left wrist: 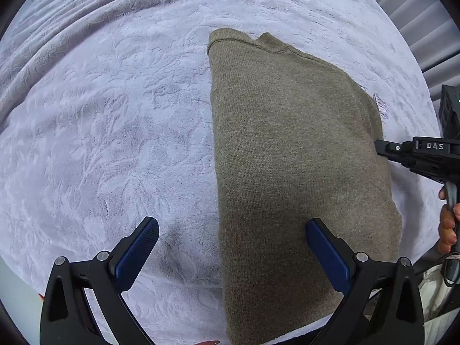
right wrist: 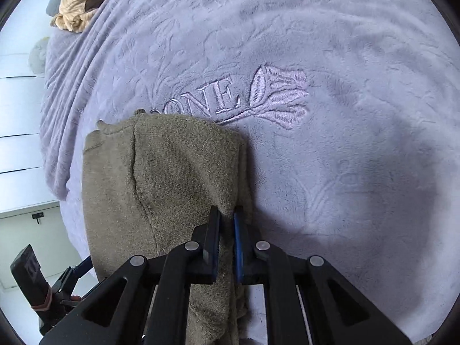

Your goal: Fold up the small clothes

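Olive knit sweater (left wrist: 290, 149) is lying half-folded on the lavender blanket (left wrist: 115, 115) — right claw (right wrist: 227, 215) is pinching its side edge, left claw (left wrist: 230, 238) is hanging wide open, holding nothing. Next move is probably carrying that edge across — left claw likely pinning the fabric.

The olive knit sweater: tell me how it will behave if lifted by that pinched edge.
The sweater will probably drape limply, since it already sags around the right claw. Its folded layers may slide apart. The thick knit looks grippy against the plush blanket.

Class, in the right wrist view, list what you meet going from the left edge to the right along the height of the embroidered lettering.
White floor → rumpled edge of the lilac blanket → embroidered letters "ONE" → embroidered flower → plain embossed blanket.
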The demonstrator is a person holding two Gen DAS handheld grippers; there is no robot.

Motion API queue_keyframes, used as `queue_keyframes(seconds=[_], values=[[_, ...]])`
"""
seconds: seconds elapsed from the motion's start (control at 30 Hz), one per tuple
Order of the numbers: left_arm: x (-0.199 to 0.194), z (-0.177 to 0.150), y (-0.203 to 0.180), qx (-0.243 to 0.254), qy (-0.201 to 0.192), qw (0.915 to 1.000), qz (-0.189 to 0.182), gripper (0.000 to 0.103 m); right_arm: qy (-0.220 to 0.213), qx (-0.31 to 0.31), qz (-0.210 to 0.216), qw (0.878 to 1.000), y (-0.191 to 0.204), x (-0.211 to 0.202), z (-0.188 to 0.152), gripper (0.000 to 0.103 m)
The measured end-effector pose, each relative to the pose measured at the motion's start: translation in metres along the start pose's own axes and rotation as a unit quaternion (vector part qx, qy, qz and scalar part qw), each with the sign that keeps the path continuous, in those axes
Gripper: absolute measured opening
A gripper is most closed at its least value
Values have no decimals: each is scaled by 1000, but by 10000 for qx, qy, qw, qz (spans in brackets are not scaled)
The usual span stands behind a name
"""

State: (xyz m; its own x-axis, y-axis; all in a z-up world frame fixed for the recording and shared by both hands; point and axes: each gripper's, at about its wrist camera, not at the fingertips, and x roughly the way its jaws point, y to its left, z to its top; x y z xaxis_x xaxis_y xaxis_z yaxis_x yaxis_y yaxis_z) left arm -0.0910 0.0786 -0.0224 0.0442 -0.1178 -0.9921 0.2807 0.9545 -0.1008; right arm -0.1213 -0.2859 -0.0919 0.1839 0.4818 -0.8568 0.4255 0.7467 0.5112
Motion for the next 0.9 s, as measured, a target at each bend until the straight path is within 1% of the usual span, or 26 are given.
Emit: queue_keyframes(seconds=[0.17, 0.3, 0.4, 0.47, 0.53, 0.63, 0.67, 0.7, 0.77, 0.83, 0.87, 0.9], values=[[-1, -1, -4, -10, 3, 10000, 48, 103, -16, -182, -200, 9996, 7, -18, -11, 9], [-3, -3, -7, -7, -30, 10000, 87, 103, 2, -174, -364, 9992, 6, -31, -21, 10], [-2, -7, -4, -11, -4, 9999, 159, 103, 45, -145, -305, 9994, 4, -38, -31, 10], [4, -12, -1, -45, 42, 9999, 137, 103, 102, -172, -209, 9996, 6, -40, -41, 10], [12, -19, 3, -83, 118, 9999, 93, 103, 211, -240, -101, 9994, 9, -39, -51, 13], [18, -28, 10, -263, 190, 9994, -97, 103, 382, -404, 104, 9984, 15, -34, -72, 21], [19, -30, 12, -285, 195, 9993, -124, 103, 420, -441, 157, 9980, 15, -33, -79, 28], [18, -32, 12, -288, 180, 9993, -141, 103, 481, -449, 212, 9976, 13, -32, -87, 43], [15, -38, 12, -189, 108, 9997, -122, 103, 640, -424, 383, 9963, 9, -28, -99, 58], [16, -44, 11, -8, 87, 9999, -52, 103, 729, -505, 651, 9939, 10, -26, -110, 58], [17, -48, 11, 49, 83, 9999, -43, 103, 793, -587, 736, 9924, 11, -24, -116, 58], [19, -51, 11, 89, 86, 9999, -47, 103, 838, -693, 728, 9914, 13, -21, -121, 57]])
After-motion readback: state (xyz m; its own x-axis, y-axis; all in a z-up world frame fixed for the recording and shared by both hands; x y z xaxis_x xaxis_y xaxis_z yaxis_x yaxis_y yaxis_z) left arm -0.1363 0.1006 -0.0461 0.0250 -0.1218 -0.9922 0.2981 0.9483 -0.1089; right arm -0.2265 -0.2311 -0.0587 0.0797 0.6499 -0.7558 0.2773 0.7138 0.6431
